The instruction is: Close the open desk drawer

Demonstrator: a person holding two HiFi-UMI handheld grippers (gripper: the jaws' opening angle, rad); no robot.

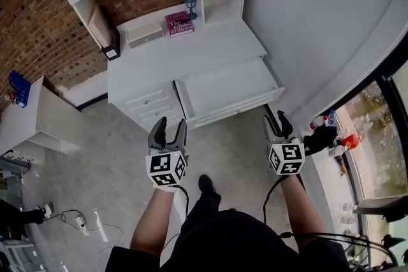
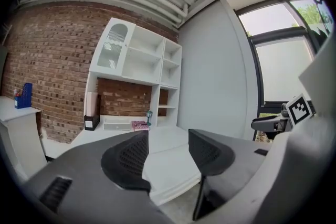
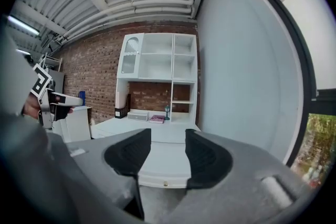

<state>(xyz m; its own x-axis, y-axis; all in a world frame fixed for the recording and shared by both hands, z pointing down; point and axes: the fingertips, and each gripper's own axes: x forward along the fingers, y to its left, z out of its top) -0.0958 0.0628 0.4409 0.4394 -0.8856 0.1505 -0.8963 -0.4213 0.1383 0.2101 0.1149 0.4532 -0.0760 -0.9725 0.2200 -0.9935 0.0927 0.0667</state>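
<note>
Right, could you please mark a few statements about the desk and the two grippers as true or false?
1. The wide drawer stands pulled out. True.
2. The left gripper is shut on the drawer front. False: its jaws are apart and empty, short of the drawer.
3. A pink book lies on the desktop. True.
4. The drawer is full of papers. False: its inside shows bare white.
5. The right gripper has its jaws apart. True.

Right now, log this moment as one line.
drawer: open | left gripper: open, empty | right gripper: open, empty | contact: none yet
</note>
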